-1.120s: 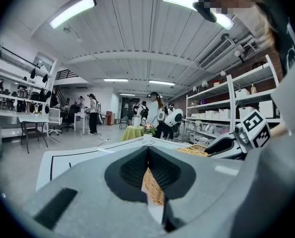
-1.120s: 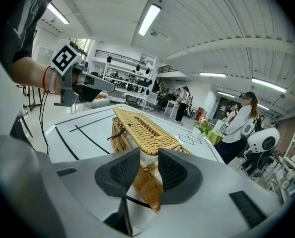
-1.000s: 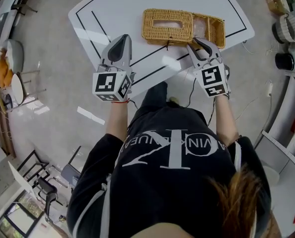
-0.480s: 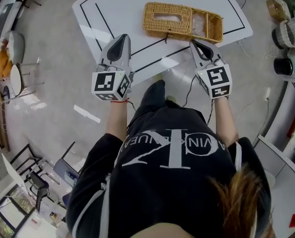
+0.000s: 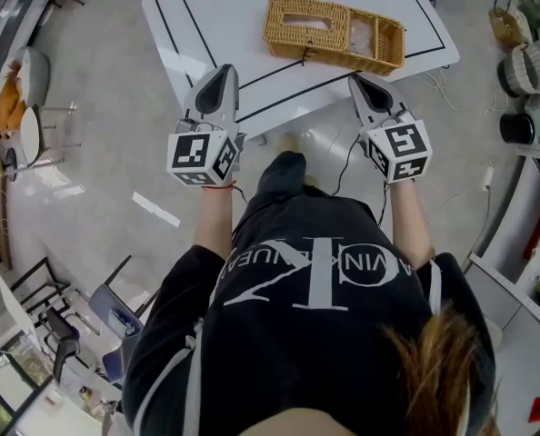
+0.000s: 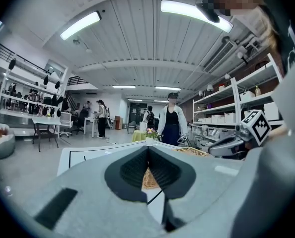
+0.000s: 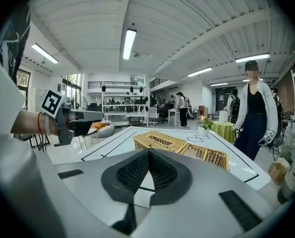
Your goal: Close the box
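Observation:
A long wicker box (image 5: 332,33) lies on the white table (image 5: 215,16). Its left part is covered by a lid with a slot; its right part (image 5: 379,41) is open at the top. Both grippers hang off the table's near edge, apart from the box. My left gripper (image 5: 222,69) is shut and empty; past its tips (image 6: 148,148) I see the box (image 6: 192,151). My right gripper (image 5: 355,79) has just been closing and now stands shut with nothing in it. The right gripper view shows the box (image 7: 180,145) well beyond its tips (image 7: 148,151).
A person (image 7: 256,113) in a white jacket stands beyond the table's far side. Round baskets (image 5: 525,62) sit on the floor at the right, by shelving. Chairs (image 5: 29,89) stand left of the table. A cable (image 5: 347,166) trails on the floor under the near edge.
Both grippers have drawn back from the table toward the person. The right gripper's jaws, earlier open around the box's wicker edge, have come away from it and shut.

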Available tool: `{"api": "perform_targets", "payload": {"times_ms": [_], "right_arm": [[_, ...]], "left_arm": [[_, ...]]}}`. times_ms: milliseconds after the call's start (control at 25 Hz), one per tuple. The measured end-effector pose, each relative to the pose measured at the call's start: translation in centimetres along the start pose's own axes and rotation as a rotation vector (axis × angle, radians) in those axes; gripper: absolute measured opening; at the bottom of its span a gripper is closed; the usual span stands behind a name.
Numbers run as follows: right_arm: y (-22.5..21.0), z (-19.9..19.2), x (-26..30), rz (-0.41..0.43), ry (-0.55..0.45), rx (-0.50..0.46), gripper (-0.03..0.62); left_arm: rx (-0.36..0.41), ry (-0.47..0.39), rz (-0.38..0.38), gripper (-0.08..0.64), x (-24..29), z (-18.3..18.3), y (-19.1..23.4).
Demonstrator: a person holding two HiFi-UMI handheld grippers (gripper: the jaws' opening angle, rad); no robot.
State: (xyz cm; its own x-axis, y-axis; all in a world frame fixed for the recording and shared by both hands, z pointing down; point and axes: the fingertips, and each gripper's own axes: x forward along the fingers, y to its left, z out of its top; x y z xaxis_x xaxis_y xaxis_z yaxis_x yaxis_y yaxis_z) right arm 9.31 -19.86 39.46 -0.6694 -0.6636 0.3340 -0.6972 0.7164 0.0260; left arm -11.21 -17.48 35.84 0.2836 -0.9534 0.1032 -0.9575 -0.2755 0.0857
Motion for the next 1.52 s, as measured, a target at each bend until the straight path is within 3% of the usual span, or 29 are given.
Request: {"api": "perform_targets", "payload": {"times_ms": [840,1520], "right_arm": [[2.0,0.6,-5.5,0.002,-0.129,0.073,-0.002],[2.3,0.9,-7.0,-0.008,-0.156,0.085,-0.002]], "left_arm": [[0.019,-0.044,0.046,0.011,-6.2,0.3,-2.5],[0.031,-0.063,0.049,0.011,-7.7,0.9,-3.3]]}}
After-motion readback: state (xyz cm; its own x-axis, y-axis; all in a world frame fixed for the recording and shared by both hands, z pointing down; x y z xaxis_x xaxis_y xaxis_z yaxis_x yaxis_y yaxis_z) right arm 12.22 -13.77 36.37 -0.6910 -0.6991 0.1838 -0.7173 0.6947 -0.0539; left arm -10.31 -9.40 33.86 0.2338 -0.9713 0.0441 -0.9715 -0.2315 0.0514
